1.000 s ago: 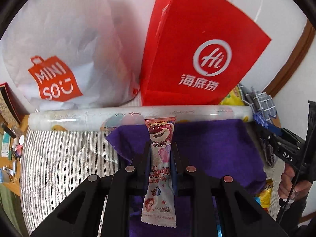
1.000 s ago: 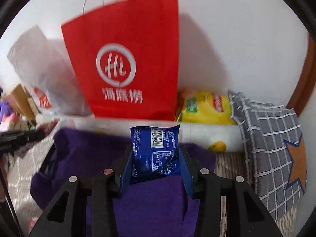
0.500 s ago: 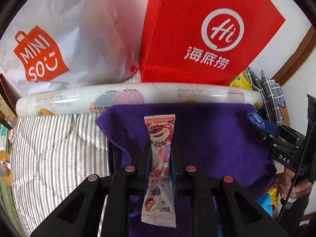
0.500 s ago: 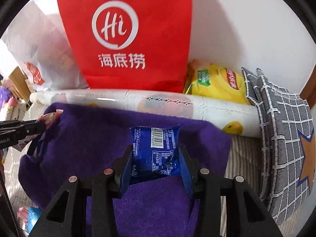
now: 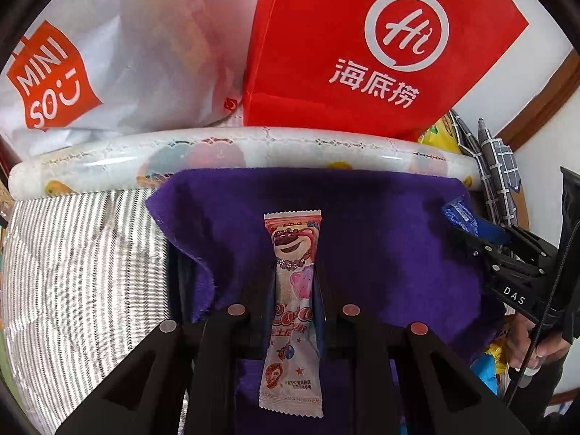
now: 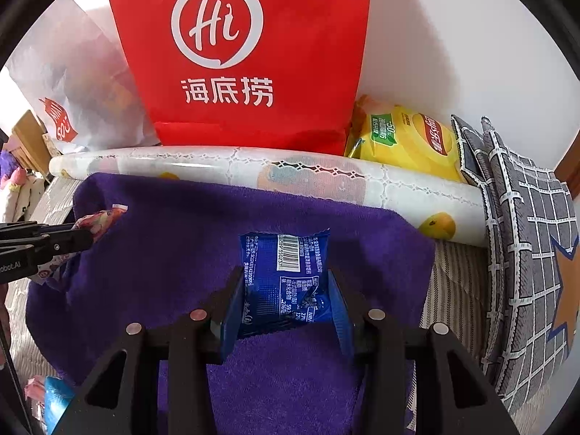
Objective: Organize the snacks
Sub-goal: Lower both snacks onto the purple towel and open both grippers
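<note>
Left claw [image 5: 294, 272] clamped on pink bear wrapper [image 5: 291, 301], right claw [image 6: 286, 290] clamped on blue packet [image 6: 286, 282], both above purple towel [image 6: 163, 253], its far edge touching patterned roll [image 6: 290, 174], red bag [image 6: 239, 54] behind.

A striped bed [image 5: 83, 272] carries a purple towel [image 6: 174, 253], a patterned roll [image 6: 308, 177] along its far edge, and two bags behind

Purple towel [image 6: 174, 253] on striped bedding [image 5: 83, 261]; checked pillow [image 6: 525, 253] beside it.
</note>
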